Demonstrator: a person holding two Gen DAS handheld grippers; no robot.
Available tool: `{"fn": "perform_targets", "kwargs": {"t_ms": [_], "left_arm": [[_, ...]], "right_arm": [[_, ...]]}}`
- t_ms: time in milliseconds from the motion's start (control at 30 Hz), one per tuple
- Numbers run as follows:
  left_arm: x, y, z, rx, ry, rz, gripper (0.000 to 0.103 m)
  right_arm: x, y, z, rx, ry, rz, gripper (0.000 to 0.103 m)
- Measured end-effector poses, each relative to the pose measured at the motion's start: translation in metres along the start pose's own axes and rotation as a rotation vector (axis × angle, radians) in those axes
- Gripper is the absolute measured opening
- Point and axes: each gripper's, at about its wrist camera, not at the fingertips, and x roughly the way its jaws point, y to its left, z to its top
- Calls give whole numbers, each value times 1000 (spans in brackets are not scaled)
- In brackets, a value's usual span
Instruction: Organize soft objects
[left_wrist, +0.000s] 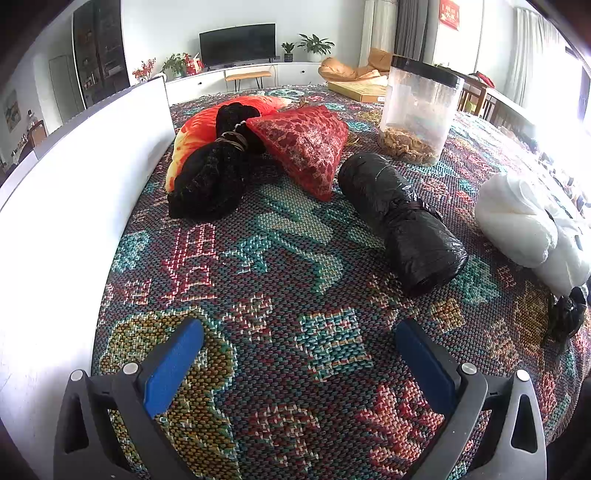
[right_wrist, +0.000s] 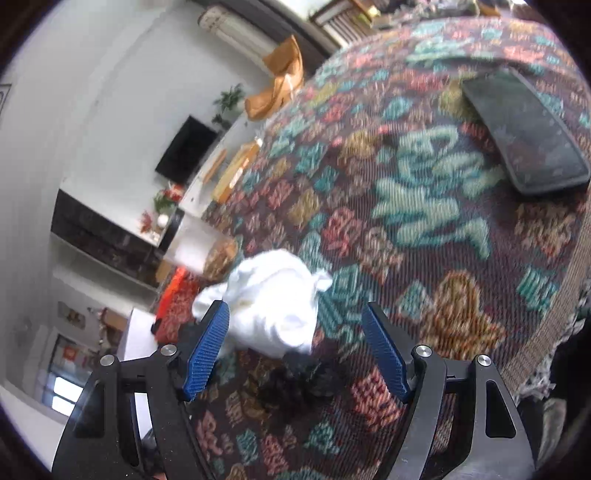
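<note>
On the patterned cloth (left_wrist: 288, 266), the left wrist view shows an orange plush (left_wrist: 192, 133), a black knitted bundle (left_wrist: 214, 173) across it, a red lace pouch (left_wrist: 306, 147), a black plastic roll (left_wrist: 399, 218), a white soft bundle (left_wrist: 528, 225) and a small black piece (left_wrist: 565, 314) at the right edge. My left gripper (left_wrist: 299, 343) is open and empty, low over bare cloth. In the tilted, blurred right wrist view, my right gripper (right_wrist: 295, 325) is open, just short of the white bundle (right_wrist: 273, 299), with the small black piece (right_wrist: 306, 376) below between the fingers.
A white box wall (left_wrist: 74, 177) stands along the left. A clear jar with a black lid (left_wrist: 417, 110) holding brown material stands at the back. A dark phone (right_wrist: 528, 133) lies on the cloth in the right wrist view. The cloth's fringed edge (right_wrist: 535, 373) is at the right.
</note>
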Motion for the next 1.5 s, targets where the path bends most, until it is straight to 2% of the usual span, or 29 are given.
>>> {"fn": "perform_targets", "kwargs": {"t_ms": [100, 167, 267, 300, 333, 367, 467, 500, 567, 667, 733, 833, 933, 1033, 1067, 1100, 1133, 1400, 1500], "left_arm": [[0, 0, 0, -3, -2, -4, 103], [-1, 1, 0, -5, -3, -7, 103], [-1, 2, 0, -9, -6, -12, 103], [-1, 3, 0, -9, -6, -13, 103], [-1, 4, -1, -10, -6, -14, 103], [-1, 4, -1, -9, -6, -13, 103], [-1, 3, 0, -11, -7, -15, 103], [-1, 3, 0, -11, -7, -15, 103], [-1, 3, -1, -12, -8, -16, 103], [-1, 3, -1, -11, -8, -17, 103], [-1, 3, 0, -12, -8, -16, 103], [-1, 3, 0, -11, -8, -16, 103], [-1, 3, 0, -12, -8, -17, 103], [-1, 3, 0, -11, -8, -16, 103], [-1, 3, 0, -11, -8, -15, 103], [-1, 3, 0, -10, -8, -15, 103], [-1, 4, -1, -11, -8, -16, 103], [-1, 4, -1, -9, -6, -13, 103], [-1, 4, 0, -6, -4, -10, 103]], "right_arm": [[13, 9, -22, -34, 166, -19, 78], [21, 27, -36, -135, 221, -64, 78], [30, 54, -45, -307, 167, -259, 78], [33, 59, -45, -335, 152, -285, 78], [40, 61, -45, -345, 174, -274, 78], [48, 63, -46, -352, 227, -227, 78], [53, 63, -47, -335, 343, 35, 76], [49, 59, -45, -299, 350, 85, 76], [39, 56, -41, -290, 313, 55, 77], [34, 73, -40, -460, 281, -64, 78], [36, 90, -48, -598, 298, -86, 78], [54, 110, -66, -783, 375, -115, 76], [78, 114, -79, -874, 389, -220, 78], [89, 108, -87, -880, 416, -275, 77], [89, 106, -88, -884, 412, -284, 75], [88, 107, -90, -893, 399, -297, 63], [85, 106, -89, -891, 383, -315, 57], [83, 102, -78, -773, 314, -333, 57], [80, 102, -78, -766, 295, -332, 57]]}}
